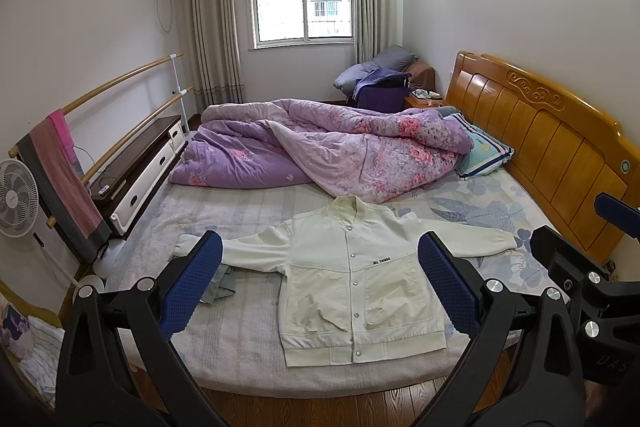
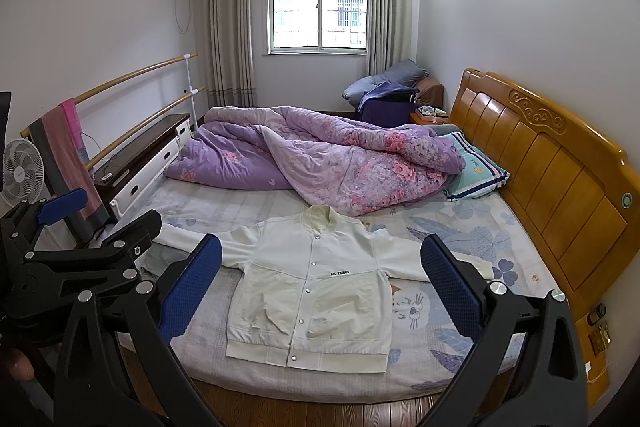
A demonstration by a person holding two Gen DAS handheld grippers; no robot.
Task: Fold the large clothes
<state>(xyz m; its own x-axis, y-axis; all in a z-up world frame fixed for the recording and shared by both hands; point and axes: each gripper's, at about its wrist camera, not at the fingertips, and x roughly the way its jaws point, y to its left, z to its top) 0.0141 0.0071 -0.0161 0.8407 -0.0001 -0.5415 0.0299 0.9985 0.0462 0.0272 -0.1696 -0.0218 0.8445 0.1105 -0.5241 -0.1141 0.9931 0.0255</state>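
Observation:
A white snap-button jacket (image 1: 352, 279) lies flat and face up on the bed, sleeves spread to both sides, hem toward me. It also shows in the right wrist view (image 2: 316, 287). My left gripper (image 1: 320, 255) is open and empty, held above the near edge of the bed with the jacket between its blue pads (image 1: 192, 283). My right gripper (image 2: 320, 259) is open and empty, at the same height, beside the left one. The right gripper shows at the right edge of the left wrist view (image 1: 576, 259); the left gripper shows at the left of the right wrist view (image 2: 96, 231).
A crumpled purple floral quilt (image 1: 320, 147) covers the far half of the bed (image 1: 240, 339), with a striped pillow (image 1: 484, 151) by the wooden headboard (image 1: 540, 143). A grey cloth (image 1: 218, 287) lies under the jacket's left sleeve. A low cabinet (image 1: 140, 167), fan (image 1: 16, 199) and towel rail stand left. Wood floor lies below.

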